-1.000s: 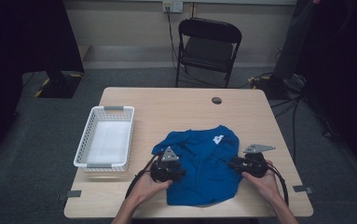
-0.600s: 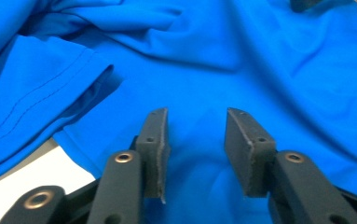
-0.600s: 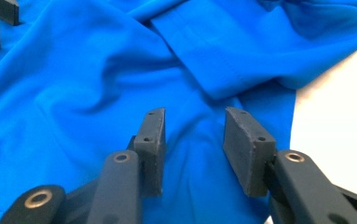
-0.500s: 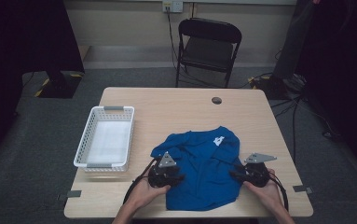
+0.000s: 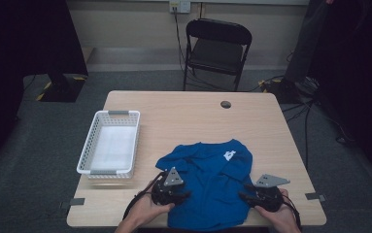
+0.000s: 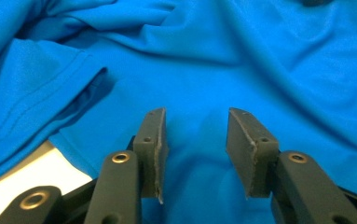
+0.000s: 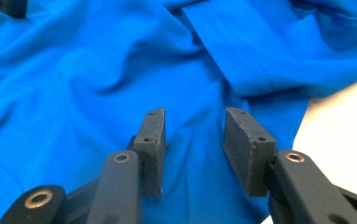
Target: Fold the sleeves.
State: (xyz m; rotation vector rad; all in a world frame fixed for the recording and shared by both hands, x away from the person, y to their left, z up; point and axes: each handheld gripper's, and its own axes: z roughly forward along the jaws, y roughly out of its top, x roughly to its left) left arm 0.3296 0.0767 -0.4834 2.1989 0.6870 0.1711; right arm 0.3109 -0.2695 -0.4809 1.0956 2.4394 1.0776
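Both hands have drawn toward the bench's near edge, left tool (image 5: 179, 195) just widened, right tool (image 5: 244, 196) spread, neither pinching the blue shirt (image 5: 212, 179) beneath them yet.

The high view looks forward and down across the whole table (image 5: 183, 116) from above its near edge. Each gripper view looks closely along its own jaws at the blue shirt (image 6: 269, 65), which all three views share.

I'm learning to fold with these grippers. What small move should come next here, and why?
Probably close both grippers on the cloth. The left gripper and right gripper stand open over the blue shirt's near side edges, with nothing pinched yet.
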